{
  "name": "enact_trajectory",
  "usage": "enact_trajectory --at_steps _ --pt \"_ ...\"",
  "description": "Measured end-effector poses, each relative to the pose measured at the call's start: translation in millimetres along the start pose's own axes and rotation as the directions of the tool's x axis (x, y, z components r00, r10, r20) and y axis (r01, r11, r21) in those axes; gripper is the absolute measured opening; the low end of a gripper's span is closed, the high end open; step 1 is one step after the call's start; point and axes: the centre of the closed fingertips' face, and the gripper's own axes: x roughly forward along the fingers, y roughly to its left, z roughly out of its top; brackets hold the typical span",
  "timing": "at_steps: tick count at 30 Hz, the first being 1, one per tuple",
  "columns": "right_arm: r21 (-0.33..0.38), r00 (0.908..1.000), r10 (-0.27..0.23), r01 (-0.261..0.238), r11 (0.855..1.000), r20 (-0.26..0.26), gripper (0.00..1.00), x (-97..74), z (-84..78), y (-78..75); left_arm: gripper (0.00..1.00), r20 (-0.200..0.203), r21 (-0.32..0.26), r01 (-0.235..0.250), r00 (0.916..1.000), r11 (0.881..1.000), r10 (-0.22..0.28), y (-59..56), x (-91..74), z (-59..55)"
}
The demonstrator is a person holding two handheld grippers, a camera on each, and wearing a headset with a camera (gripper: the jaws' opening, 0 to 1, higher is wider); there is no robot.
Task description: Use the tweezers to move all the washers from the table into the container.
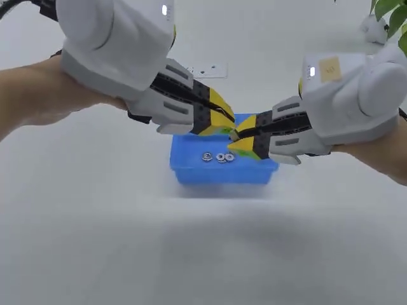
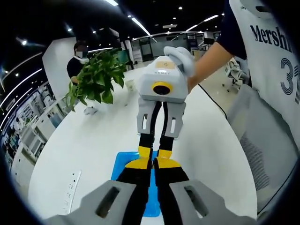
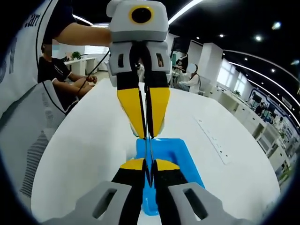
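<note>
While the left gripper (image 1: 222,119) and the right gripper (image 1: 245,138) are meeting tip to tip above the blue container (image 1: 191,173), the tweezers (image 3: 148,140) are running as a thin dark sliver from one to the other. In the right gripper view its own yellow-tipped fingers (image 3: 133,165) are lying together with that sliver pinched between them, and the sliver is carrying on upward into the fingers of the left gripper opposite, which are also lying together on it. In the left gripper view its own fingers (image 2: 139,164) are showing no gap to speak of.

Three washers (image 1: 220,157) are sitting in a short row on the floor of the container, close to each other and just under the meeting tips. The container is resting on the white tabletop (image 1: 203,254); whether any washer is still waiting out there I cannot tell.

As a judgement, the tweezers are likely behaving as a light, springy, slick strip of metal: they are apt to swivel or slide out if gripped near the points, so the hold is better taken on the flat of the two arms, partway along, squeezing just enough to close them. The washers are probably small, stiff and smooth, inclined to skate on the tabletop, so each is best nipped across its ring through the hole.
</note>
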Motion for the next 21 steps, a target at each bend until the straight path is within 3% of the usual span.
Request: enact_trajectory --at_steps 4,12,18,21 --pt "-0.001 0.9998 0.020 -0.020 1.000 -0.009 0.07 -5.7 3.1 12.1 0.07 0.001 0.002 0.000 1.0000 1.000 0.000 -9.3 -3.1 0.3" --pt "-0.016 0.9962 0.067 -0.068 0.998 -0.055 0.07 -5.8 1.2 33.5 0.07 -0.001 -0.031 0.000 1.0000 1.000 0.000 -28.8 -5.7 -11.9" --pt "-0.024 0.9917 0.093 -0.095 0.995 -0.089 0.07 1.0 -3.2 42.2 0.07 -0.008 -0.059 -0.002 1.0000 0.998 0.001 -35.1 -5.4 -25.3" --pt "-0.030 0.9888 0.106 -0.110 0.993 -0.105 0.07 4.1 -7.2 46.3 0.07 -0.034 -0.061 0.005 0.9994 0.998 -0.007 -39.7 -2.9 -35.5"
